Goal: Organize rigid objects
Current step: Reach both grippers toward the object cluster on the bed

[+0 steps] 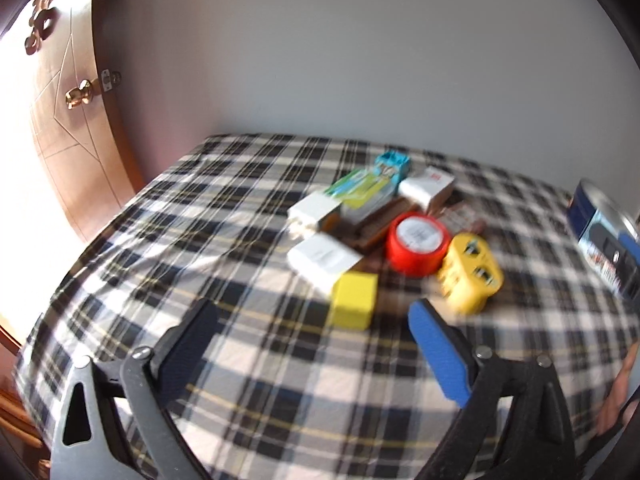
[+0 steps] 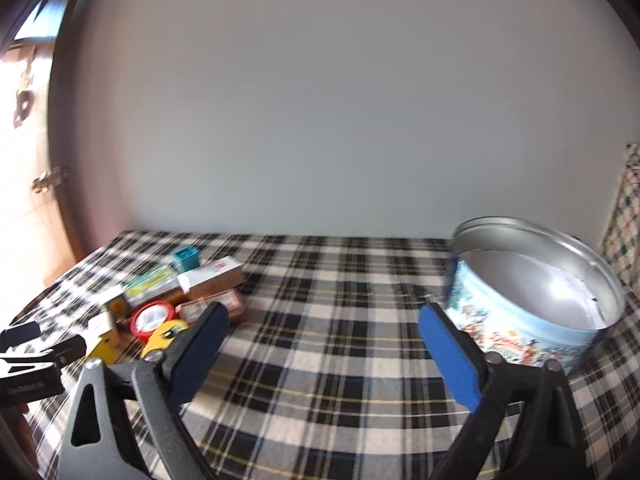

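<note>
A pile of small rigid things lies on the plaid cloth (image 1: 248,360). In it are a yellow cube (image 1: 354,300), a red round tin (image 1: 418,242), a yellow plug-shaped block (image 1: 472,272), white boxes (image 1: 324,258), a green and teal carton (image 1: 364,192) and flat brown cases (image 1: 380,224). My left gripper (image 1: 314,308) stands open just short of the yellow cube, nothing between its fingers. My right gripper (image 2: 324,310) is open over bare cloth. The open round tin (image 2: 520,332) sits just beyond its right finger, and no contents show inside.
A plain wall runs behind the table. A wooden door with a brass knob (image 1: 80,94) stands at the left. The same tin (image 1: 604,232) shows at the right edge of the left wrist view. The pile (image 2: 188,292) and the left gripper (image 2: 44,344) sit at the left of the right wrist view.
</note>
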Motion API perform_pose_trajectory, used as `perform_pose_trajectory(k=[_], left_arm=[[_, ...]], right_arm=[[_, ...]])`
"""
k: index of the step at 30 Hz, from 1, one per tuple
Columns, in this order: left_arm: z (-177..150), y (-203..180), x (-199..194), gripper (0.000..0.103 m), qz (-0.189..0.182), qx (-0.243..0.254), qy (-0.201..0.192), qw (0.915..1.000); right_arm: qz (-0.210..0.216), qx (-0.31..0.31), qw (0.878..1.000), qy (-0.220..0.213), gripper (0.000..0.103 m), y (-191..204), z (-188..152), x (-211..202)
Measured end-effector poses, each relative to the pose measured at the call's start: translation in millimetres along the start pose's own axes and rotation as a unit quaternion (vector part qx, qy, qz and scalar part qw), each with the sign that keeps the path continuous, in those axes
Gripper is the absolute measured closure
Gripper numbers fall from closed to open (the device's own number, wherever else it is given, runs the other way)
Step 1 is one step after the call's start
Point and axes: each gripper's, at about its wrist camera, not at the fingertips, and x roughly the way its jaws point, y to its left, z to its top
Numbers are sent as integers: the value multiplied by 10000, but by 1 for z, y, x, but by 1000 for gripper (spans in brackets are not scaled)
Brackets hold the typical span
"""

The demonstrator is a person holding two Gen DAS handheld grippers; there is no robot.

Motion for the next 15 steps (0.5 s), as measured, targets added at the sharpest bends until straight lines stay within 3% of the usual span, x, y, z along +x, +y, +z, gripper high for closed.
perform_pose_trajectory(k=[2, 3, 5, 7, 10, 12, 15], left_arm=[[-1, 1, 8, 18, -14, 119, 159, 9998], [0, 0, 16, 29, -41, 148, 326, 9994], [1, 0, 28, 42, -257, 80, 608, 9978], [4, -3, 38, 42, -543, -63, 803, 9953], [8, -14, 46, 46, -541, 35, 835, 9950], [11, -22, 55, 65, -425, 140, 949, 9945], [15, -25, 62, 80, -416, 206, 925, 9946]], right_arm=[[208, 27, 9997, 92, 23, 0, -2, 1], [263, -54, 9996, 123, 23, 1, -3, 4], [383, -127, 9990, 206, 23, 1, -4, 6], [371, -264, 9989, 102, 23, 6, -7, 7], [476, -246, 9983, 224, 23, -1, -7, 4], [488, -322, 9980, 247, 23, 1, -8, 7], [657, -322, 9964, 419, 23, 1, -7, 10]])
